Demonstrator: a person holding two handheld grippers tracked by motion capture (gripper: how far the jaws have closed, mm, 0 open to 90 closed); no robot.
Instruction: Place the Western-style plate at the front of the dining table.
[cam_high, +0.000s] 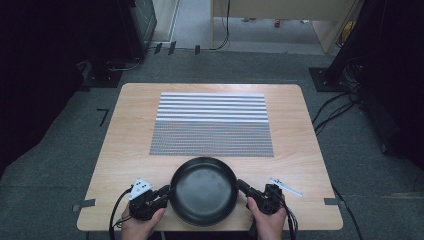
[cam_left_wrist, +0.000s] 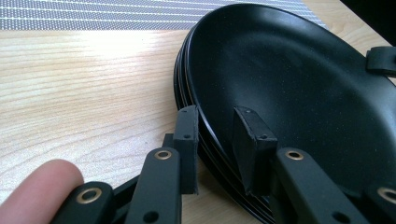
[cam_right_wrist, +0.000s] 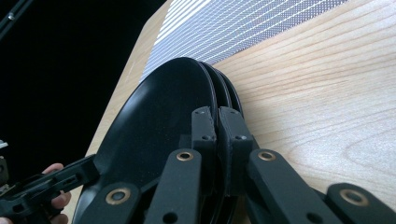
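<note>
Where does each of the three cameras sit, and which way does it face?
High view: above the person's side, facing forward and down on the table; both hands show.
Left gripper view: rides the left gripper, clamped on the stacked black plates; a fingertip shows.
Right gripper view: rides the right gripper, gripping the opposite rim.
Shared: plates, striped mat.

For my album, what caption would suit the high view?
Two hand-held grippers, left gripper and right gripper, clamp opposite rims of stacked black plates on a wooden table.

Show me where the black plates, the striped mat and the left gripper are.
black plates (cam_high: 202, 192): high view, centre of the top plate.
striped mat (cam_high: 212, 125): high view, its middle.
left gripper (cam_left_wrist: 215, 140): left gripper view, between the fingertips.
</note>
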